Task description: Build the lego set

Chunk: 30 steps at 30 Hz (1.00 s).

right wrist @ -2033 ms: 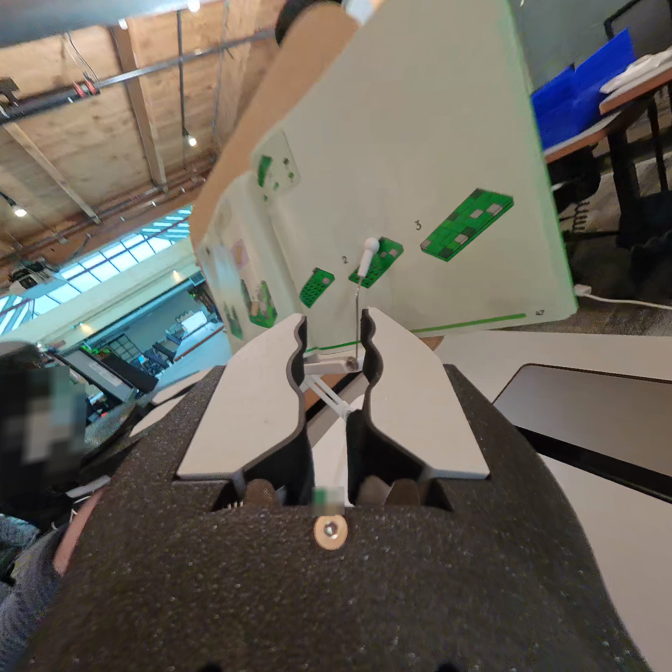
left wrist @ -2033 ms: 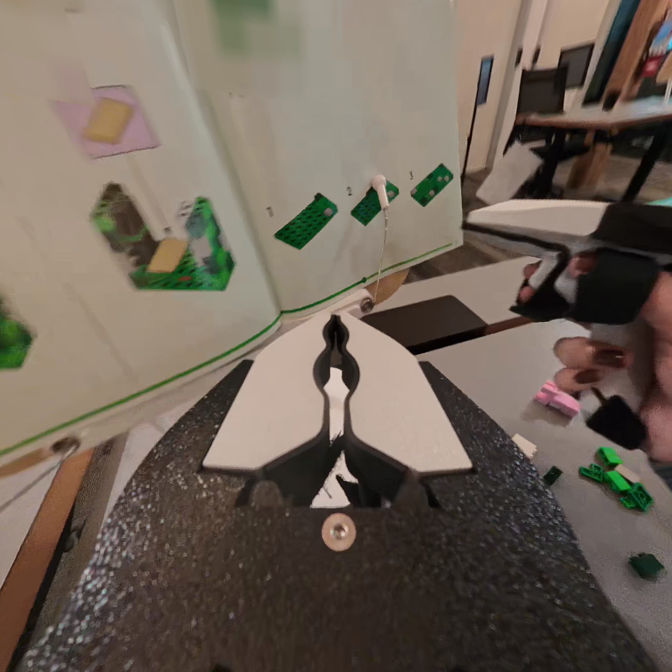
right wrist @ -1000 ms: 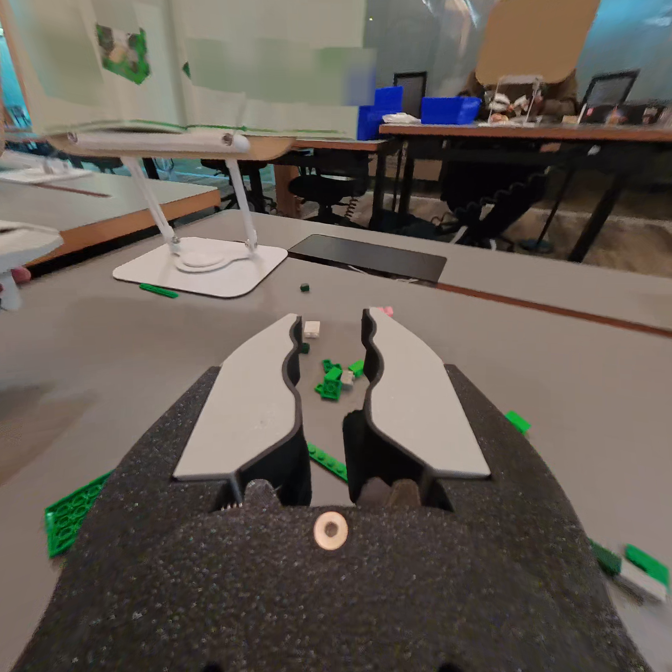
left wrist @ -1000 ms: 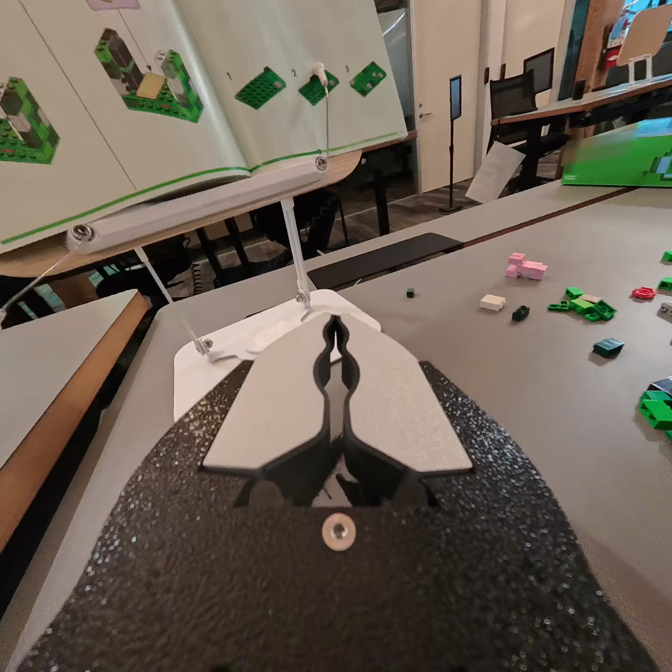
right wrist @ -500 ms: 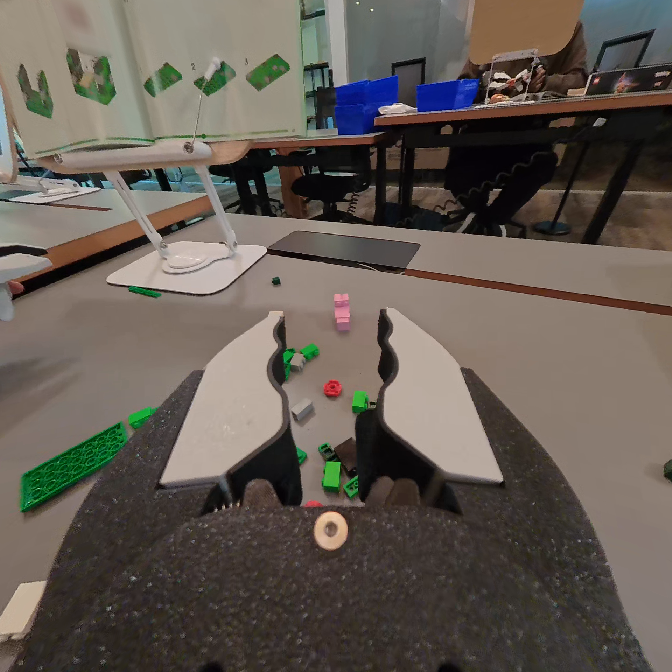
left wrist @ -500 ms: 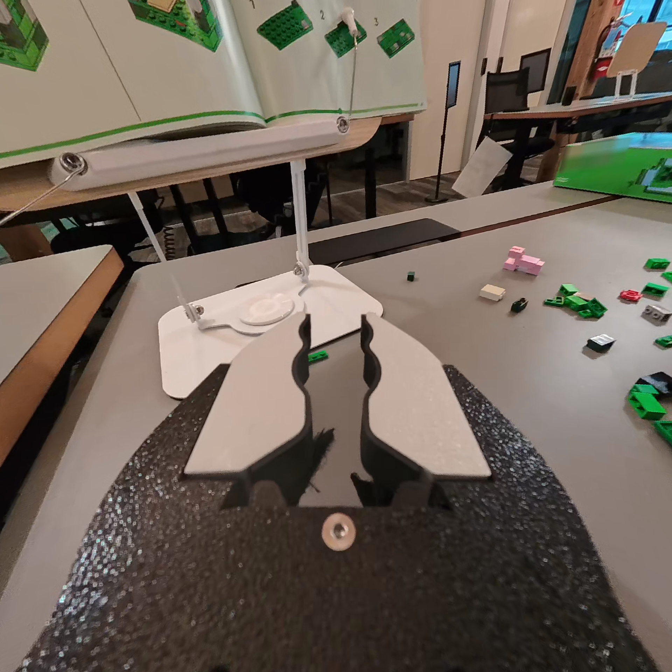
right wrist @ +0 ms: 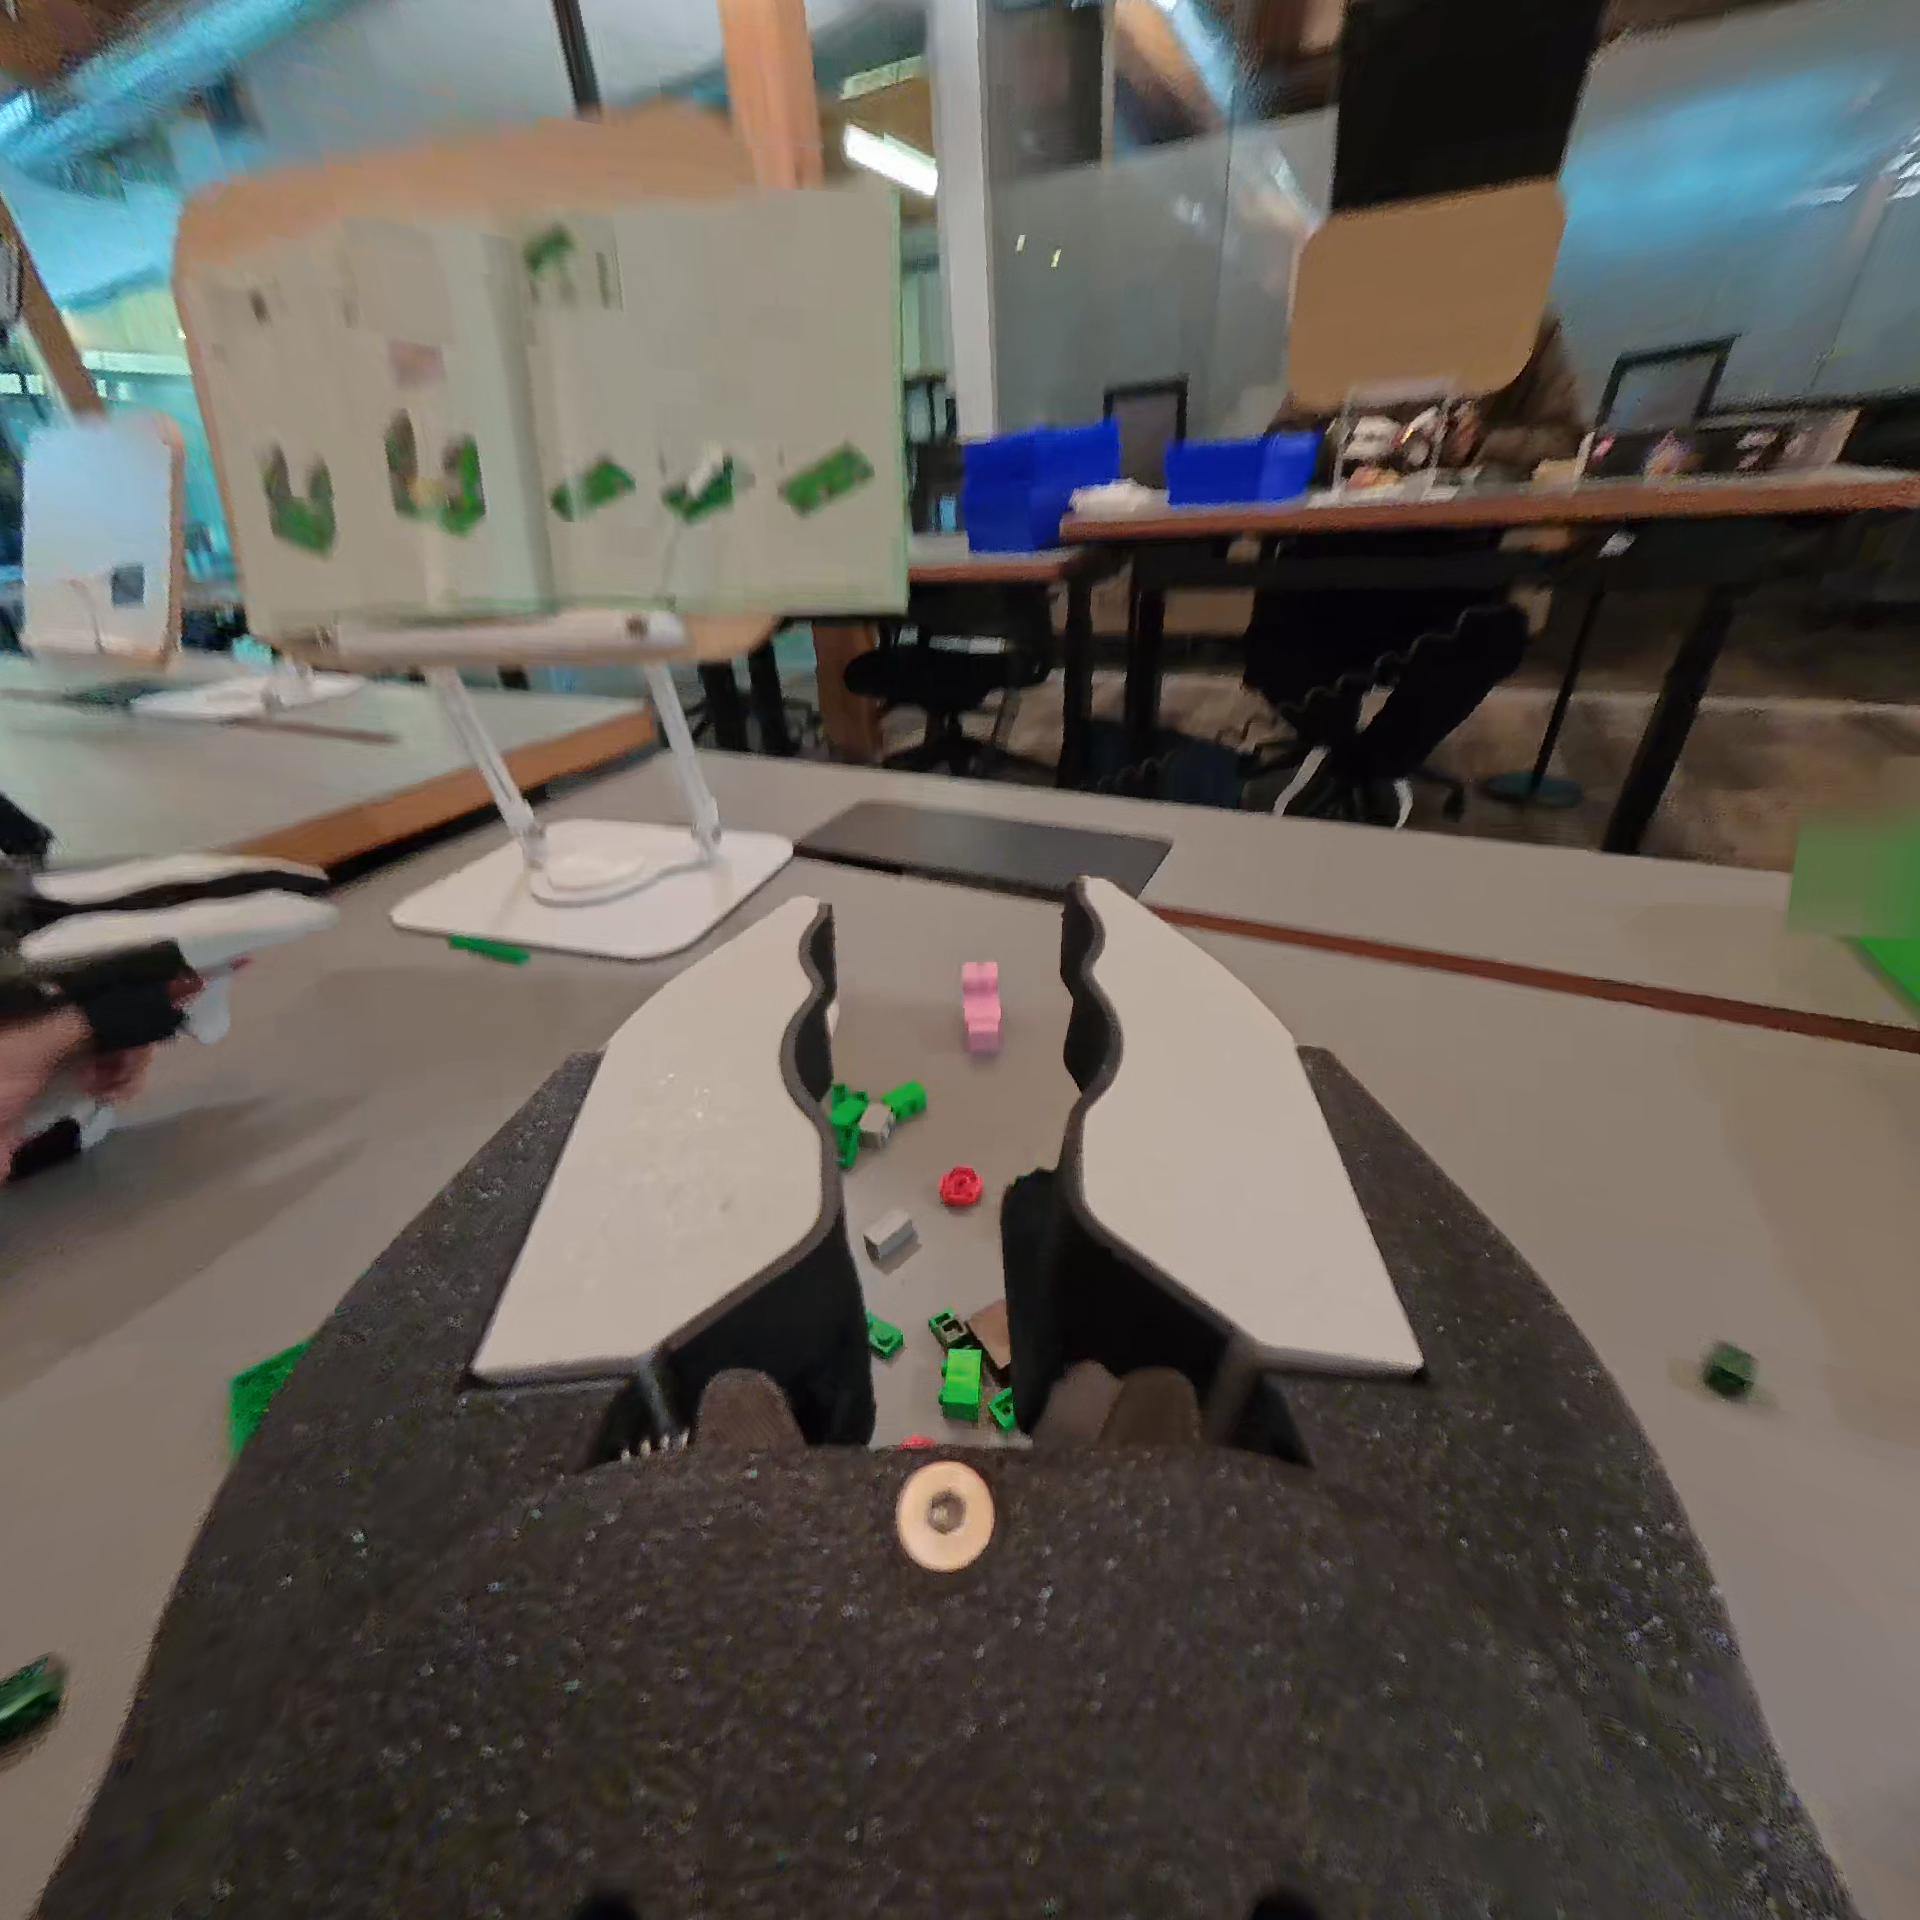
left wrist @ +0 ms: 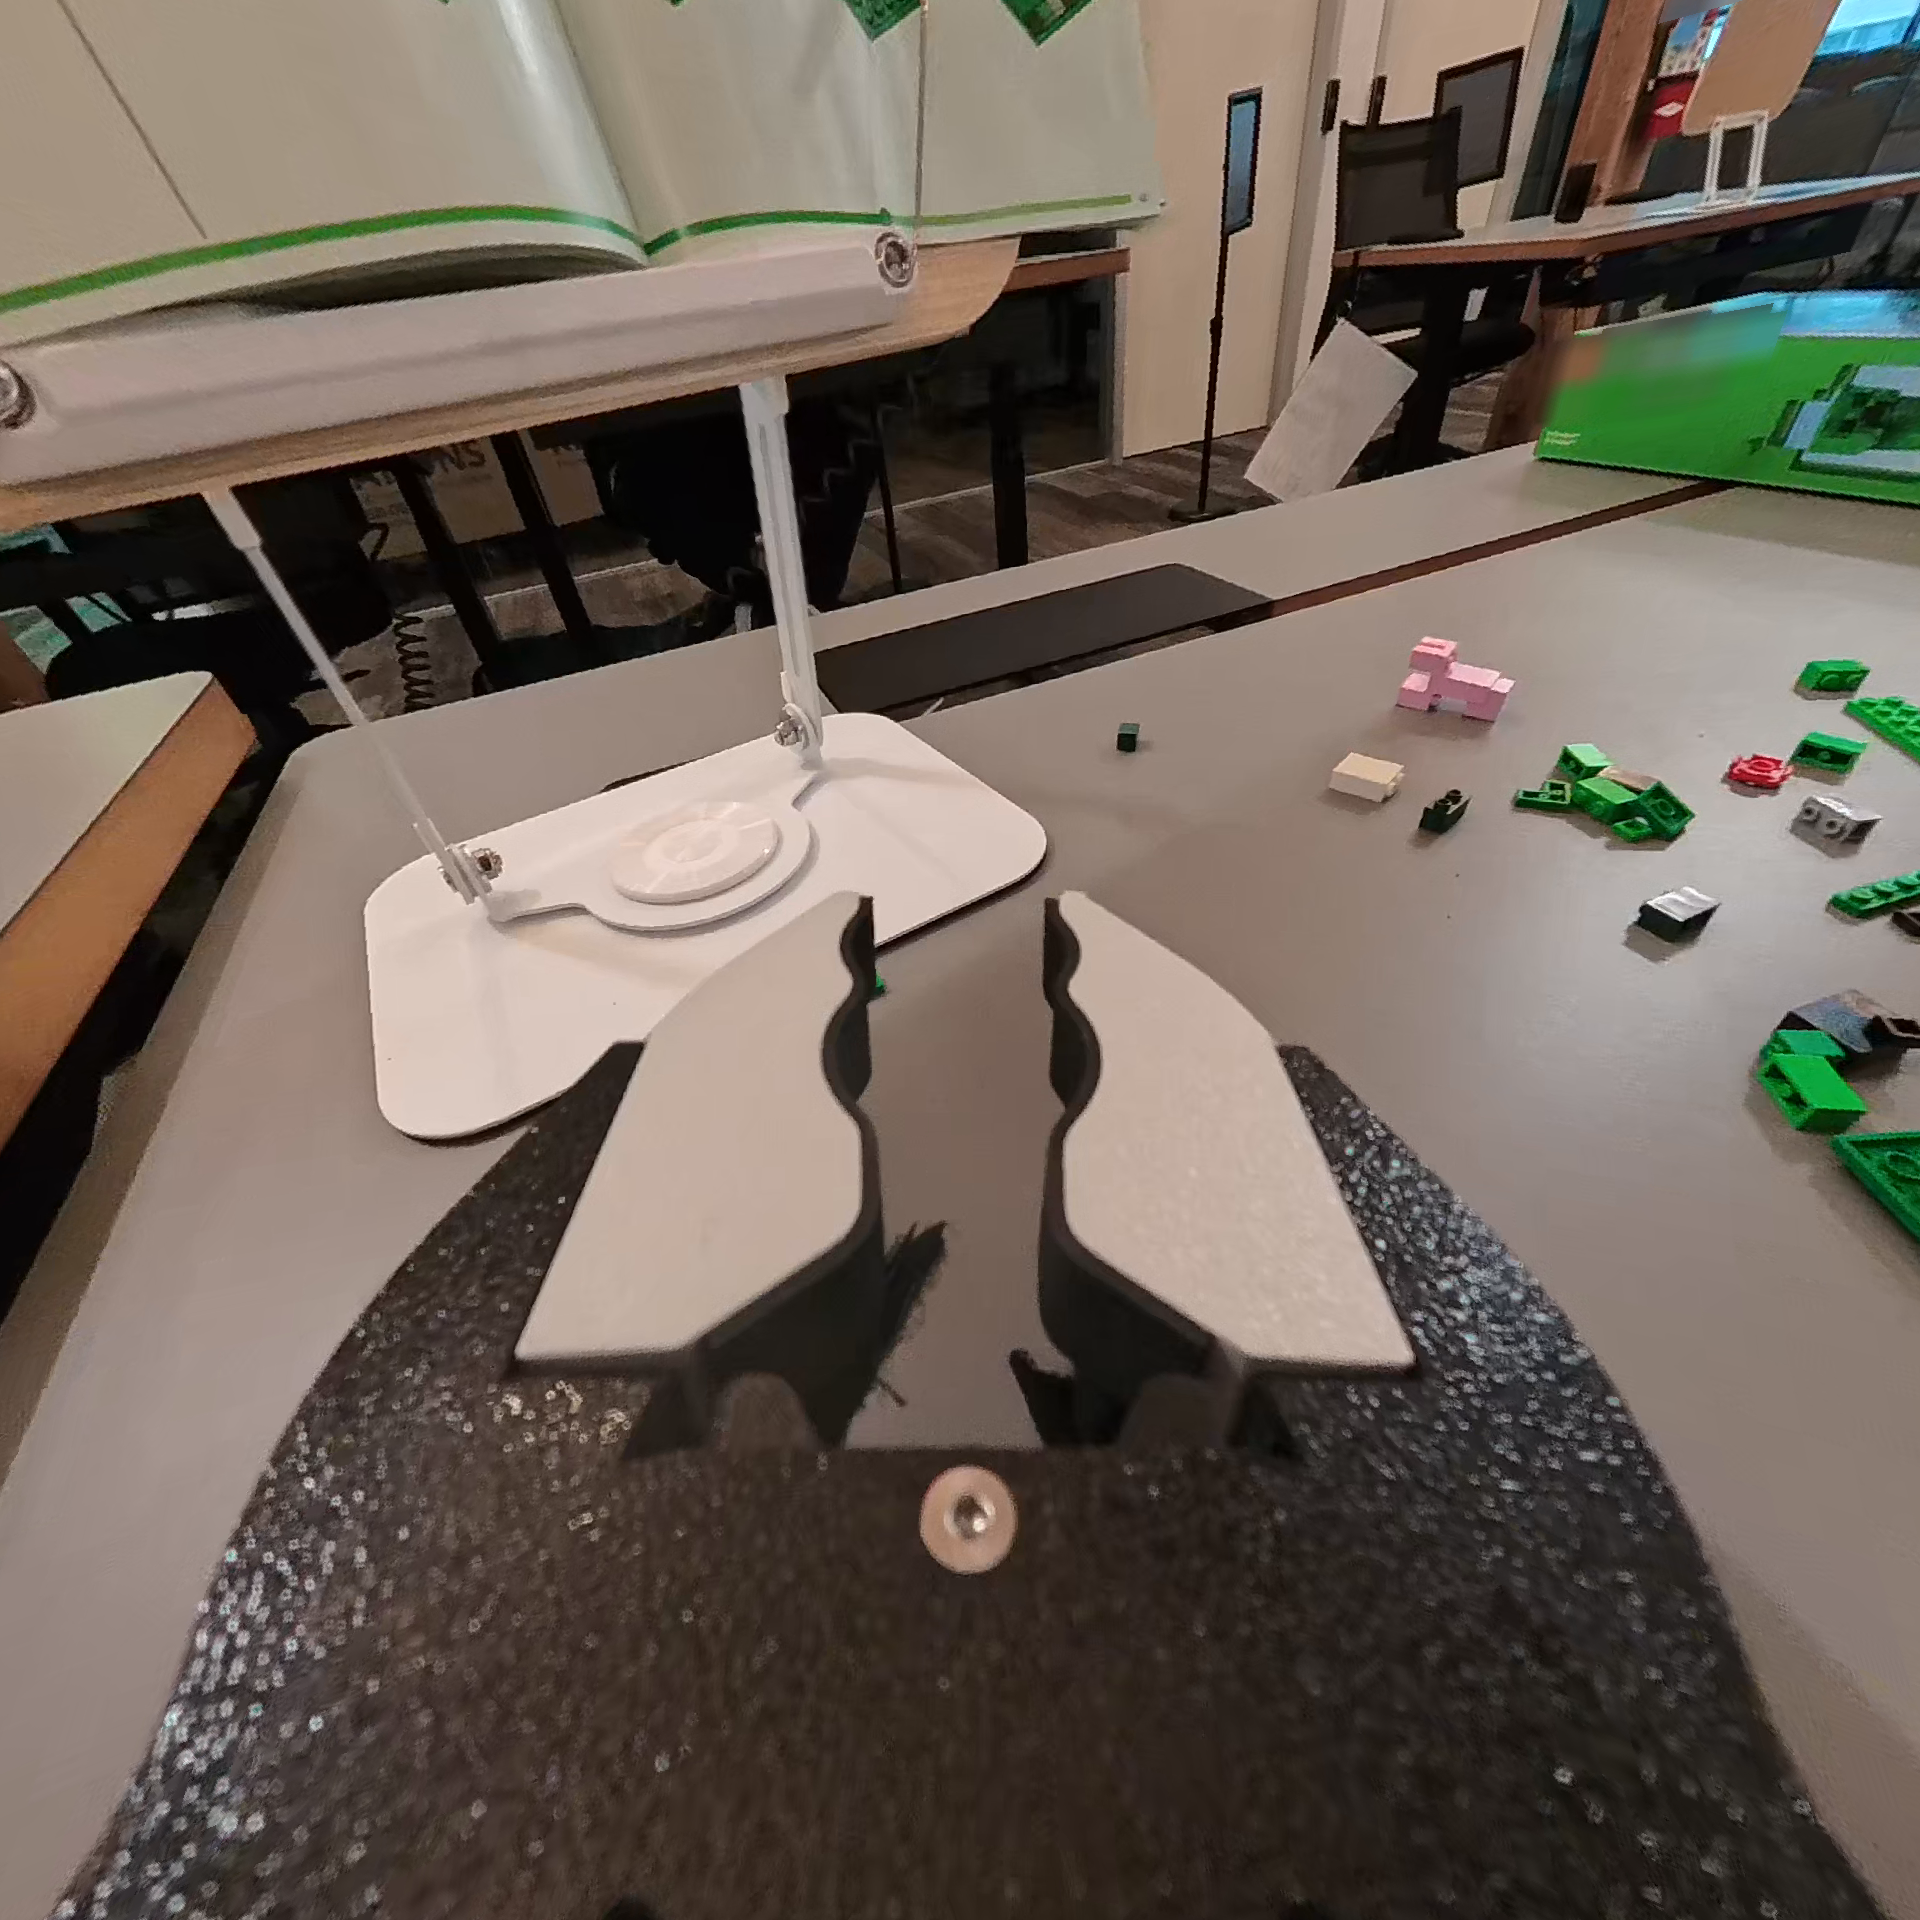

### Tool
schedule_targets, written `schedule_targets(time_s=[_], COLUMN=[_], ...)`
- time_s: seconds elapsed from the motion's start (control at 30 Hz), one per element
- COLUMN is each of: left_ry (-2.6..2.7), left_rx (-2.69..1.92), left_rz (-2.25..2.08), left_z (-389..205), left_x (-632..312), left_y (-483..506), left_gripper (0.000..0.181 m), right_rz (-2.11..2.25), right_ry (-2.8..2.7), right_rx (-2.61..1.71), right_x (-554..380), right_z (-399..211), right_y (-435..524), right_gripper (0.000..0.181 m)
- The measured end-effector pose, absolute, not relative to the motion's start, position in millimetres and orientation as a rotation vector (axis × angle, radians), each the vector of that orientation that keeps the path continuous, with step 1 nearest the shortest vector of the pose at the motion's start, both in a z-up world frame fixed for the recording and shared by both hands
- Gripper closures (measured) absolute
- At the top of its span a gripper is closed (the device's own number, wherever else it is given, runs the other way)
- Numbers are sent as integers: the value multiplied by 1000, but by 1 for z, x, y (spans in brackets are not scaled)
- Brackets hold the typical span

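Loose lego pieces lie scattered on the grey table (left wrist: 1351, 1039): a pink figure (left wrist: 1452, 681) (right wrist: 981, 1004), a white brick (left wrist: 1365, 777), a red round piece (left wrist: 1758, 769) (right wrist: 961, 1185), a grey brick (right wrist: 890, 1238) and several green bricks (left wrist: 1610, 805) (right wrist: 961, 1377). My left gripper (left wrist: 956, 914) is open and empty, low over the table next to the white stand base (left wrist: 665, 914). My right gripper (right wrist: 948, 914) is open and empty above the pieces. The left gripper also shows at the left edge of the right wrist view (right wrist: 177, 914).
The instruction booklet (right wrist: 561, 416) stands open on a white stand (right wrist: 592, 873) at the table's back left. A green box (left wrist: 1745, 405) lies at the far right. A black pad (left wrist: 1029, 629) lies behind the stand. A green plate (right wrist: 265, 1392) lies left of my right gripper. The left gripper's tips are roughly 35 cm from the right gripper's. The grey brick (right wrist: 890, 1238) lies some 15 cm from my right tips, 30 cm from my left tips. Look for it in the left wrist view (left wrist: 1845, 819) too. The right tips stand about 20 cm off the red round piece (left wrist: 1758, 769). My right wrist view (right wrist: 968, 1187) looks at it from another angle.
Both grippers came down from the booklet to the table. My left gripper opened from shut and moved toward the stand base. My right gripper opened wider over the pieces.
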<state>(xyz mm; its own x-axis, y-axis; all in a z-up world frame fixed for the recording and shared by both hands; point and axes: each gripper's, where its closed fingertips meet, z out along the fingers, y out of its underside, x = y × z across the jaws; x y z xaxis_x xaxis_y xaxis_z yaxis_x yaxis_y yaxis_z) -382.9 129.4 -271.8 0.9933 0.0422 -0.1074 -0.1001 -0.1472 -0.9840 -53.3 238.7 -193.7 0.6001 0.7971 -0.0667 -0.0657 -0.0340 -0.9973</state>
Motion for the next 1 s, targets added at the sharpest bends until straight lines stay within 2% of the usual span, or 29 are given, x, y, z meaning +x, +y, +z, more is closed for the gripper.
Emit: schedule_targets(time_s=[0.17,0.33,0.5,0.63,0.77,1.0], left_ry=[66,41,30,53,71,74], left_rx=[-1719,-1710,-1699,-1703,-1701,-1689], left_rz=[143,135,166,216,276,366], left_z=[-273,-271,-270,-271,-271,-270], left_x=[-381,-385,-387,-385,-384,-386], left_y=[130,130,129,130,130,129], left_gripper=[150,150,151,154,157,163], right_rz=[674,310,107,230,261,104], right_ry=[-538,-308,-305,-529,-681,-713], right_rx=[-1403,-1411,-1590,-1849,-1997,-1994], right_x=[39,219,360,381,383,403], right_z=[-147,-101,-126,-180,-218,-234], right_y=[222,235,255,280,296,317], right_gripper=[145,152,172,180,178,158])
